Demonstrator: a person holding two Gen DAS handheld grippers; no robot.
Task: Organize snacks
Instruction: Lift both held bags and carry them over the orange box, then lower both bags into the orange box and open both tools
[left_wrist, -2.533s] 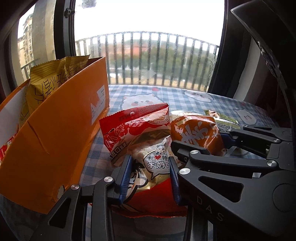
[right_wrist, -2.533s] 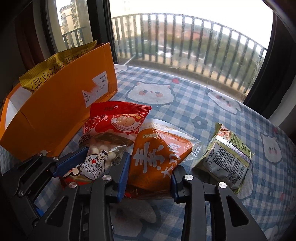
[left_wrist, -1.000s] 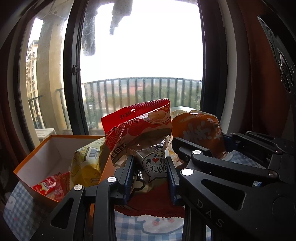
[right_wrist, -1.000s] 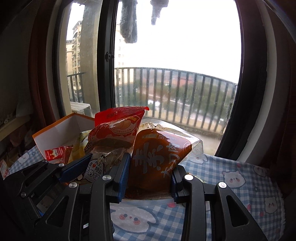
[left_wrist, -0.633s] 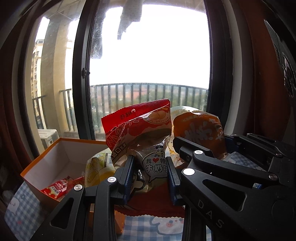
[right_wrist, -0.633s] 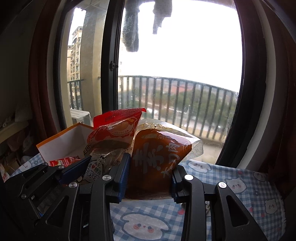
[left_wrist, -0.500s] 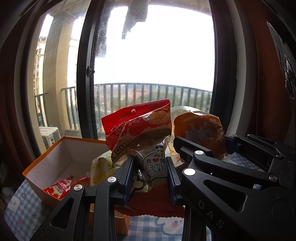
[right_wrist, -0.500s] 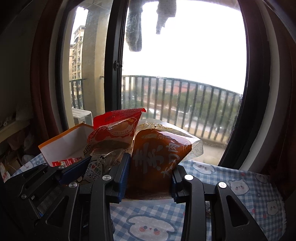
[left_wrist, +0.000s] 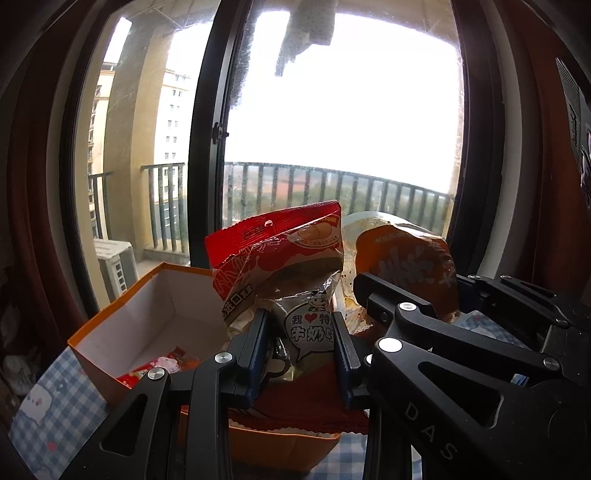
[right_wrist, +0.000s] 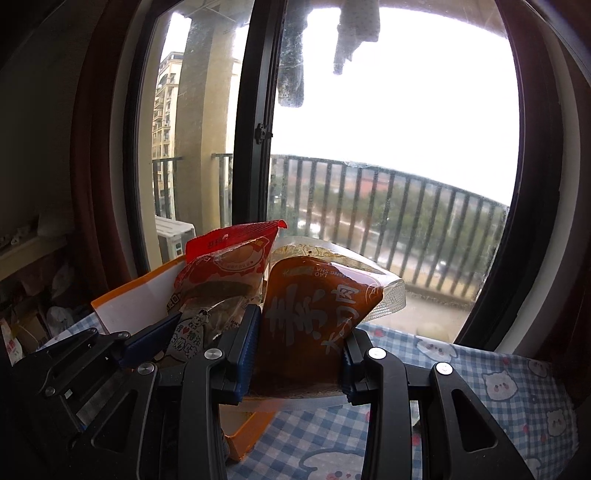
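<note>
Above the orange box (left_wrist: 122, 332), my left gripper (left_wrist: 299, 343) is clamped on the red packet (left_wrist: 280, 266), held upright over the box's open top. Just beside it, my right gripper (right_wrist: 299, 354) pinches the orange packet (right_wrist: 317, 306), also upright, over the box's near edge. Inside the box lies a small red snack (left_wrist: 159, 367). Under everything, the checked tablecloth (right_wrist: 517, 387) runs toward the window (right_wrist: 388, 129).
</note>
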